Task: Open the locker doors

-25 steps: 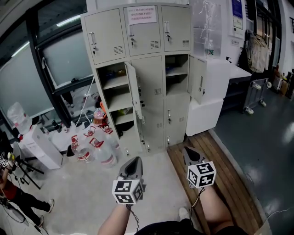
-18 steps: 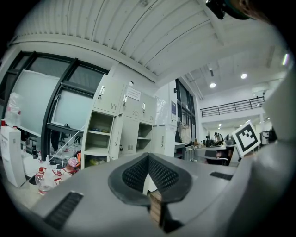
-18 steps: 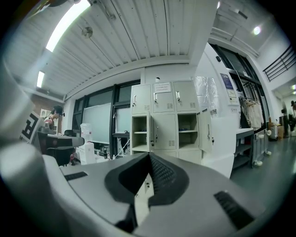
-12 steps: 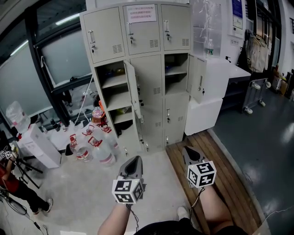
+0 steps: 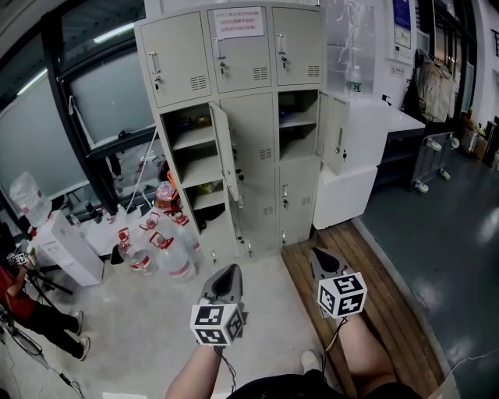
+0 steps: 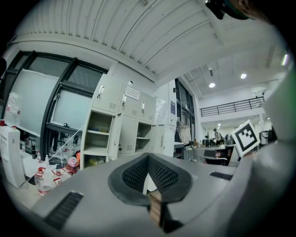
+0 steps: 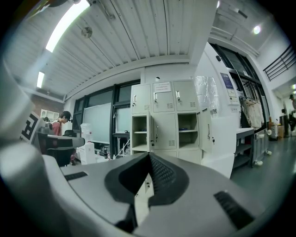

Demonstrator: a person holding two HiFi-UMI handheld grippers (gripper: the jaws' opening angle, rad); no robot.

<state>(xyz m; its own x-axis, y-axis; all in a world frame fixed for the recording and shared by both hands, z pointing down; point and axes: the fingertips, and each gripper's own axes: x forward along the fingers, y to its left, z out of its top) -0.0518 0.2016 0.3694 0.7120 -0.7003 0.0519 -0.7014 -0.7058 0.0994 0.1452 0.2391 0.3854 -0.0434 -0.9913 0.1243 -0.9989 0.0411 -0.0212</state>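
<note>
Head view looks steeply down on a pale concrete floor (image 5: pixel 140 327) that runs up to a beige metal locker cabinet (image 5: pixel 253 148) of three columns, standing well ahead of both hand-held grippers. A strip of brown wooden planking (image 5: pixel 366 265) lies at the foot of its right side, with dark grey flooring (image 5: pixel 452 226) beyond. The three top doors are shut, and the centre one carries a white paper notice (image 5: pixel 239 23). Below them the left-column door (image 5: pixel 226 156) stands swung out, showing shelves. The right-column middle door (image 5: pixel 337 144) hangs open too, while the centre column stays shut. A cluster of clear plastic water bottles (image 5: pixel 168 253) sits on the floor just left of the cabinet. A white box-shaped unit (image 5: pixel 366 148) stands against its right side. A person in a red top (image 5: pixel 14 292) shows at the left edge.

Against a second ago, the locker doors stand exactly as they did and both grippers sit in the same spots. Only the person at the left edge has shifted a little.

The left hand-held gripper (image 5: pixel 228 277) and the right hand-held gripper (image 5: pixel 320 255) are held out side by side low in the frame. Both point roughly level toward the cabinet and are well apart from it. Each has its jaws closed tip to tip with nothing between them.
</note>
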